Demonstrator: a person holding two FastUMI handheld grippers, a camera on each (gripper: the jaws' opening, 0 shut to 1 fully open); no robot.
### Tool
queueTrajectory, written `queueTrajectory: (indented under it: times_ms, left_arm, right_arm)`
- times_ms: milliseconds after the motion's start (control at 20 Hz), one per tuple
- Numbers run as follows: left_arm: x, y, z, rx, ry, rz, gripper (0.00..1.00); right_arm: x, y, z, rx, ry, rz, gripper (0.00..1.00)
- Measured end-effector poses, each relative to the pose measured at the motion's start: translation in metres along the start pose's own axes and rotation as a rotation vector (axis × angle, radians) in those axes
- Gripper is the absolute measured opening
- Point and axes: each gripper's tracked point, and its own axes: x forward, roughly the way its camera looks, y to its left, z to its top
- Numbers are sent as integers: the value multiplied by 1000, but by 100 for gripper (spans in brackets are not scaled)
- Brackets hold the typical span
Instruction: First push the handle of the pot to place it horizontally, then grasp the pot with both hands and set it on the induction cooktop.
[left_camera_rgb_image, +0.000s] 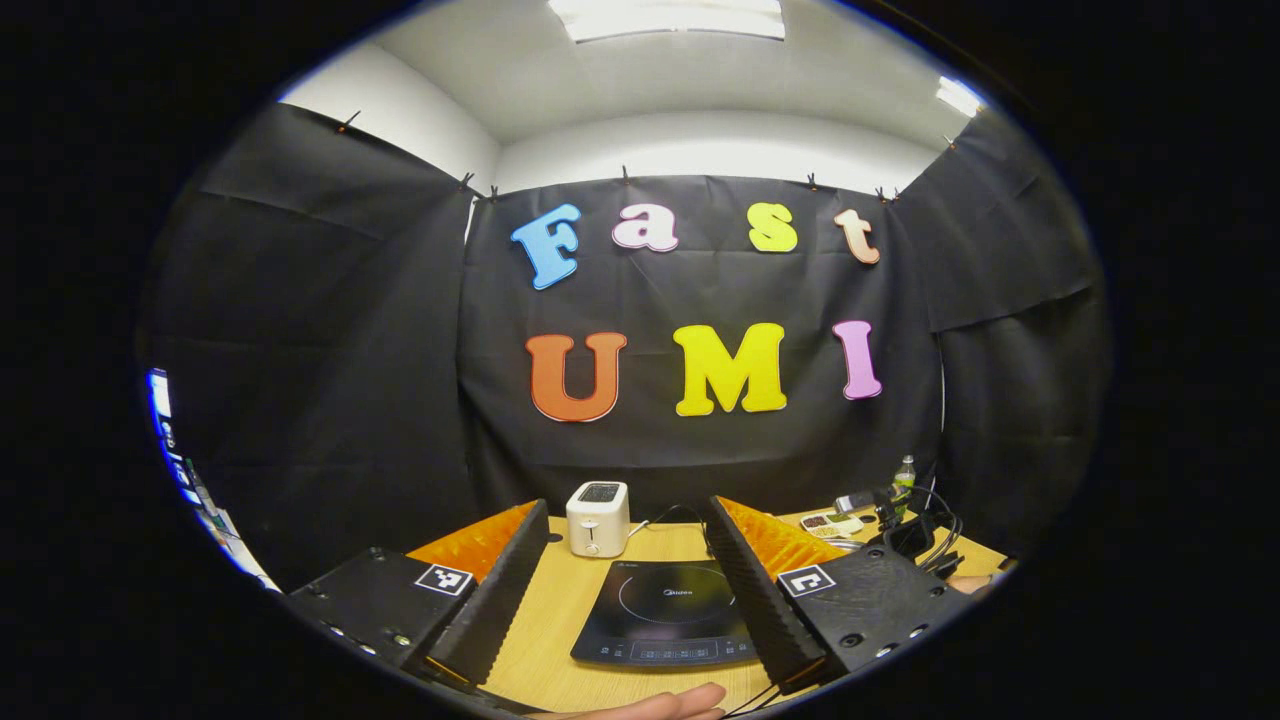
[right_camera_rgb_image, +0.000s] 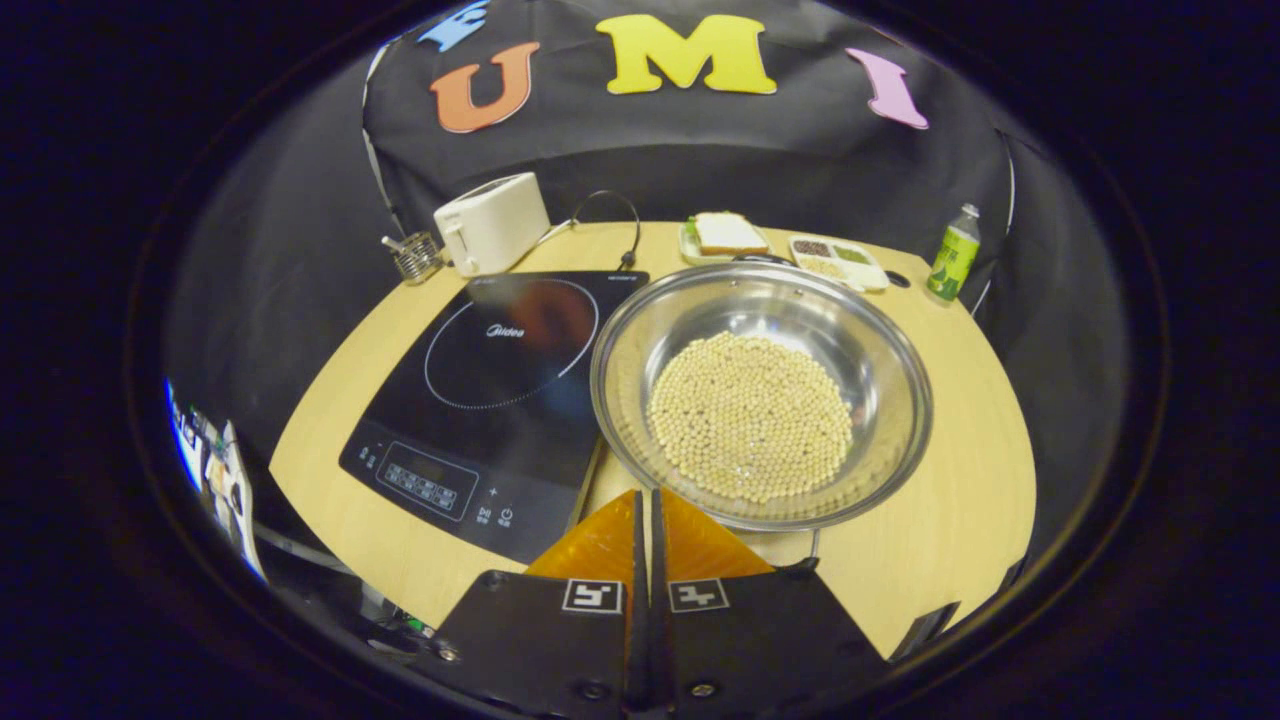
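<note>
The pot (right_camera_rgb_image: 760, 395), a shiny steel pan with a layer of pale beans (right_camera_rgb_image: 750, 415) over its bottom, sits on the tabletop (right_camera_rgb_image: 960, 520) just right of the cooktop (right_camera_rgb_image: 490, 395) in the right gripper view; its left rim overlaps the cooktop's right edge. A thin wire handle (right_camera_rgb_image: 812, 545) shows at the pot's near rim, just past the right tool (right_camera_rgb_image: 647, 500). That tool's two fingers lie pressed together with barely a slit between them and nothing held, their tips just at the pot's near rim; whether they touch it I cannot tell.

Behind the cooktop stands a white toaster (right_camera_rgb_image: 492, 235), with a small wire holder (right_camera_rgb_image: 412, 257) to its left. Farther back are a plate with a slice of bread (right_camera_rgb_image: 727, 232), a tray (right_camera_rgb_image: 835, 260) with divided sections, and a green bottle (right_camera_rgb_image: 953, 255) near the tabletop's far right edge.

In the left gripper view the left tool (left_camera_rgb_image: 625, 520) is held high and level, its fingers spread wide with nothing between them. Through the gap, the cooktop (left_camera_rgb_image: 668, 612) lies on the tabletop (left_camera_rgb_image: 560, 600) with the toaster (left_camera_rgb_image: 598, 518) behind it. A hand (left_camera_rgb_image: 665, 703) shows at the bottom edge, below the cooktop. The bottle (left_camera_rgb_image: 904, 472) stands far right, among dark cables (left_camera_rgb_image: 935, 535).
</note>
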Motion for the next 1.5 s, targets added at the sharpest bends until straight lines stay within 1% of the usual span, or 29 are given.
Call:
queueTrajectory:
  times_ms: [50,100,150,300,350,450,500,550,600,650,700,950,1100,1150,1200,1500]
  left_arm:
    - [-1,-2,1,3,-2,-4,95]
    - [-3,-4,0,3,-3,-11,95]
    - [-4,-6,0,2,-5,-15,95]
    - [-4,-8,0,8,-6,-20,95]
    - [-3,-9,1,7,-4,-18,95]
    - [-2,-13,-1,2,4,-23,95]
    - [-3,-15,-1,0,4,-26,95]
    - [-3,-16,0,0,5,-29,95]
    - [-2,-18,-1,3,6,-31,94]
    - [-2,-20,-3,6,7,-35,95]
    - [-3,-21,-3,7,9,-39,95]
    - [-2,-25,-3,-2,9,-49,95]
    - [-2,-24,-7,-10,15,-49,95]
    - [-1,-24,-9,-11,19,-49,95]
    - [-1,-23,-10,-12,22,-48,95]
    - [0,-22,-10,-18,23,-52,95]
  right_arm:
    - [4,1,-3,8,12,7,0]
    - [8,-1,-7,18,26,8,1]
    - [10,-5,-10,34,32,5,4]
    - [11,-2,-11,47,42,30,1]
    - [10,-4,-12,43,44,30,4]
    - [9,-4,-15,36,50,33,4]
    - [9,-3,-17,34,54,35,0]
    - [9,-5,-20,29,62,35,4]
    - [9,-8,-24,28,74,32,0]
    - [10,-11,-28,30,84,27,4]
    - [10,-15,-29,32,87,23,0]
    - [9,-33,-31,56,80,13,0]
    - [7,-41,-33,64,72,15,4]
    - [7,-43,-33,65,72,16,4]
    - [6,-46,-33,65,72,16,1]
    - [3,-70,-35,60,73,14,0]
